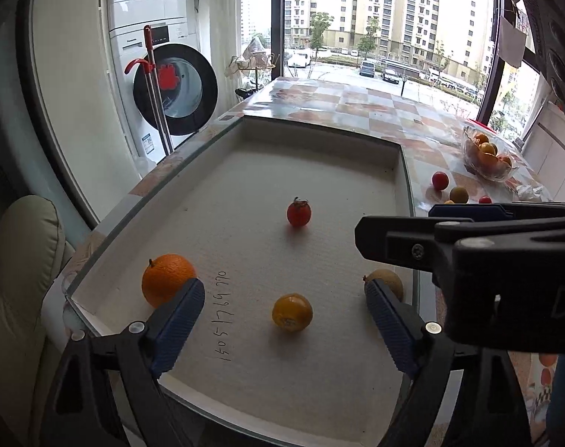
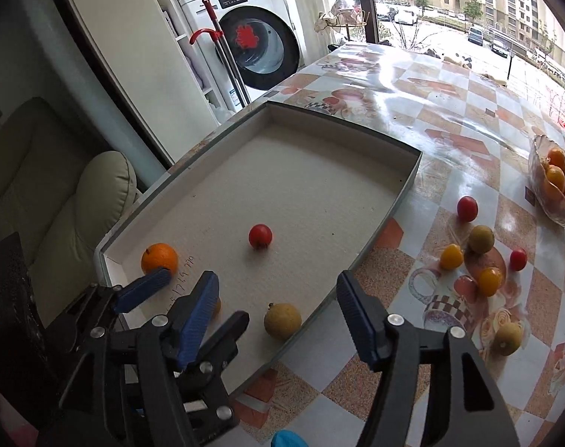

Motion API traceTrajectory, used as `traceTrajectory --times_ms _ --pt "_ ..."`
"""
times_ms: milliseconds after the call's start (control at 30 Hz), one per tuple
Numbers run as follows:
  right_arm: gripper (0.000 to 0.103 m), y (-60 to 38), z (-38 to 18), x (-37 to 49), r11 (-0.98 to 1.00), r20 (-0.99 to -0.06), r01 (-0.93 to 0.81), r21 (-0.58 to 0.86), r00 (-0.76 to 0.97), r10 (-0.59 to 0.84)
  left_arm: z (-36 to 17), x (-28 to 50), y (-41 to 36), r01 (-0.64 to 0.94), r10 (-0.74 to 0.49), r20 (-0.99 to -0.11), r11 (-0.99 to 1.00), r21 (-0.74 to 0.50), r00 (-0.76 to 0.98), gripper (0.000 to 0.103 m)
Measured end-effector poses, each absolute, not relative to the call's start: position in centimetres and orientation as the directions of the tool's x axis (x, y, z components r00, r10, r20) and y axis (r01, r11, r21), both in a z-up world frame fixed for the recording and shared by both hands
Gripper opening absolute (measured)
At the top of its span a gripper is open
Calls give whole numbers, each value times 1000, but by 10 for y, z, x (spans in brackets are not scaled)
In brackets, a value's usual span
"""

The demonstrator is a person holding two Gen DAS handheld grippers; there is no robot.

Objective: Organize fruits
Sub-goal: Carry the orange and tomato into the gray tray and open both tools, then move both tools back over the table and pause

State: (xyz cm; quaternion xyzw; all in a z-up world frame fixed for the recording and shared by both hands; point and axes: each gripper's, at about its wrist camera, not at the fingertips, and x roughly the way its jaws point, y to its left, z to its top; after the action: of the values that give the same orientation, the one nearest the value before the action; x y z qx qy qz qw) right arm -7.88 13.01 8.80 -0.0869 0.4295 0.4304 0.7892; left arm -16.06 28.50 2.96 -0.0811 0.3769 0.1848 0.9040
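A shallow cardboard tray (image 1: 319, 126) (image 2: 342, 119) holds several fruits. My left gripper (image 1: 284, 313) stands open above a small yellow-orange fruit (image 1: 292, 312), which lies between the pads untouched. A big orange (image 1: 167, 279) (image 2: 159, 259) sits by the left pad. A red tomato (image 1: 298, 213) (image 2: 260, 235) rests mid-tray. My right gripper (image 2: 280, 316) is open over a tan round fruit (image 2: 282, 320) (image 1: 387, 281) near the tray's right wall, clear of it. It also shows side-on as the right gripper (image 1: 394, 227) in the left wrist view.
Loose fruits lie on the patterned tablecloth right of the tray: a red tomato (image 2: 467, 208), a greenish fruit (image 2: 481, 239), yellow ones (image 2: 451, 256). A glass bowl (image 2: 554, 201) (image 1: 487, 156) of oranges stands at the far right. A chair (image 2: 96, 201) and a washing machine (image 1: 174, 89) are left.
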Motion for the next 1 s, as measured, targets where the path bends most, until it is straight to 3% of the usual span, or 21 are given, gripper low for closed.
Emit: traceTrajectory --times_ms 67,200,267,333,567,733,1000 --pt "79 124 90 -78 619 -747 -749 236 268 609 33 -160 283 -387 273 -713 922 3 646 90" --pt "83 106 91 -75 648 -744 -727 228 299 598 40 -160 277 -377 281 -705 926 21 651 90" --pt "97 91 94 -72 689 -733 -697 196 363 575 44 -159 271 -366 283 -695 930 31 661 90" --pt "103 72 96 -68 723 -713 -664 188 414 566 49 -159 262 -350 282 -682 936 41 675 90" --pt "103 0 82 -47 821 -733 -533 205 472 489 61 -151 206 -180 184 -657 981 75 731 90" --pt "103 -52 60 -35 890 -774 -425 164 504 384 46 -136 162 -35 78 -703 997 75 707 90" --pt "103 -102 24 -35 936 -813 -341 92 517 268 8 -114 146 -67 130 -779 991 113 614 90"
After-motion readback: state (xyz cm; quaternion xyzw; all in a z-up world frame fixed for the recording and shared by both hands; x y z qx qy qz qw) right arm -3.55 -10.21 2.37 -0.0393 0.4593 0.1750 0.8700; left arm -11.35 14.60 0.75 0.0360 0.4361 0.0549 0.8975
